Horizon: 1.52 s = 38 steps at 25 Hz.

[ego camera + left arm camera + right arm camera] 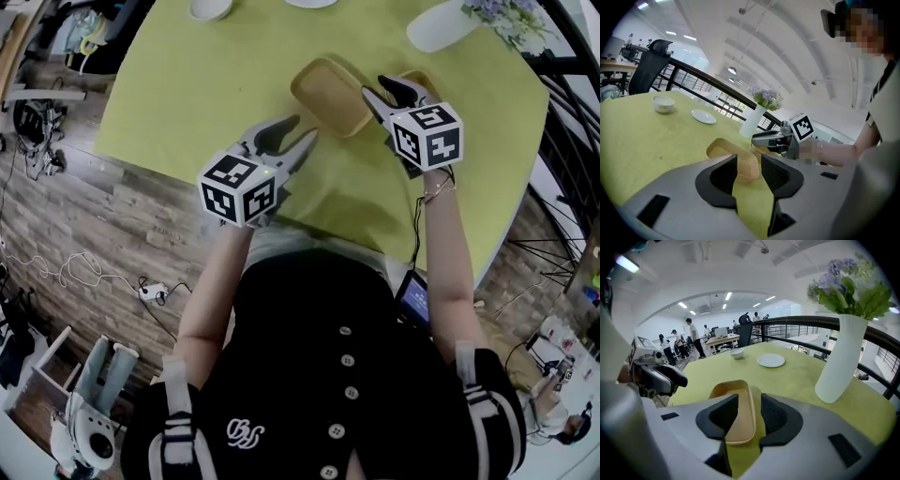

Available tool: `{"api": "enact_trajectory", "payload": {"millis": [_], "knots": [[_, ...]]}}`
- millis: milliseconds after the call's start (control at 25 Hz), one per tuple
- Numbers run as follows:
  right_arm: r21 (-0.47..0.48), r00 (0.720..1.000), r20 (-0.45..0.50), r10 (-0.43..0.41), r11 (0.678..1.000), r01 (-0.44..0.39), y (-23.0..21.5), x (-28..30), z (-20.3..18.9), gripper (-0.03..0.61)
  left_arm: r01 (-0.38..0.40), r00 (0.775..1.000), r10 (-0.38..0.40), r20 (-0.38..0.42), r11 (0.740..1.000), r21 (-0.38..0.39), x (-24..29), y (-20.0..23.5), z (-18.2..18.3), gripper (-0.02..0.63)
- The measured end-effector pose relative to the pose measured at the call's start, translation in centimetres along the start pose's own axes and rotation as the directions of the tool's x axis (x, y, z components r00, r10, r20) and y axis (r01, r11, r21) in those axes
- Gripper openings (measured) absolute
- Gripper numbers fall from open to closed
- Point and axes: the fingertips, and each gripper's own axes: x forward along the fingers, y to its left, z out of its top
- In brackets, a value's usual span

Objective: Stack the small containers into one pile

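A shallow tan container [330,94] lies on the green table [206,84]. In the right gripper view the container [733,416] has its right rim between my right gripper's [750,411] spread jaws, and the pads do not press on it. In the head view that right gripper [380,91] sits at the container's right edge. A second tan container [420,78] shows partly behind it. My left gripper [292,134] is open and empty, just short of the first container's near left corner [733,157].
A white vase with purple flowers [441,23] stands at the far right of the table. A white plate [771,360] and a small white bowl [737,353] sit at the far side. The table's curved front edge [281,202] is close to my body. A black railing [862,324] runs behind.
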Motion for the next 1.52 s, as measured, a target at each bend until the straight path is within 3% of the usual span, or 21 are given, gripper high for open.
{"api": "enact_trajectory", "payload": {"millis": [400, 720, 1040, 1280, 1520], "knots": [[-0.081, 0.986, -0.157, -0.053, 0.996, 0.04, -0.1, 3.8, -0.6, 0.15, 0.041, 0.999, -0.041, 0.001, 0.998, -0.049, 0.8, 1.8, 0.2, 0.152], [-0.134, 0.951, -0.295, -0.087, 0.99, 0.049, 0.0, 5.7, -2.6, 0.144, 0.065, 0.998, -0.064, 0.019, 0.996, -0.067, 1.7, 3.3, 1.1, 0.152], [-0.149, 0.929, -0.351, -0.119, 0.986, 0.07, -0.1, 6.9, -3.5, 0.112, 0.091, 0.996, -0.091, 0.005, 0.992, -0.082, 2.5, 4.2, 0.7, 0.152], [-0.184, 0.916, -0.375, -0.14, 0.98, 0.074, 0.1, 6.5, -3.8, 0.052, 0.104, 0.995, -0.104, 0.005, 0.991, -0.085, 3.0, 4.1, 0.8, 0.152], [-0.137, 0.927, -0.353, -0.126, 0.987, 0.081, 0.4, 5.5, -4.2, 0.043, 0.122, 0.992, -0.124, -0.019, 0.989, -0.081, 3.3, 3.2, 0.1, 0.152]]}}
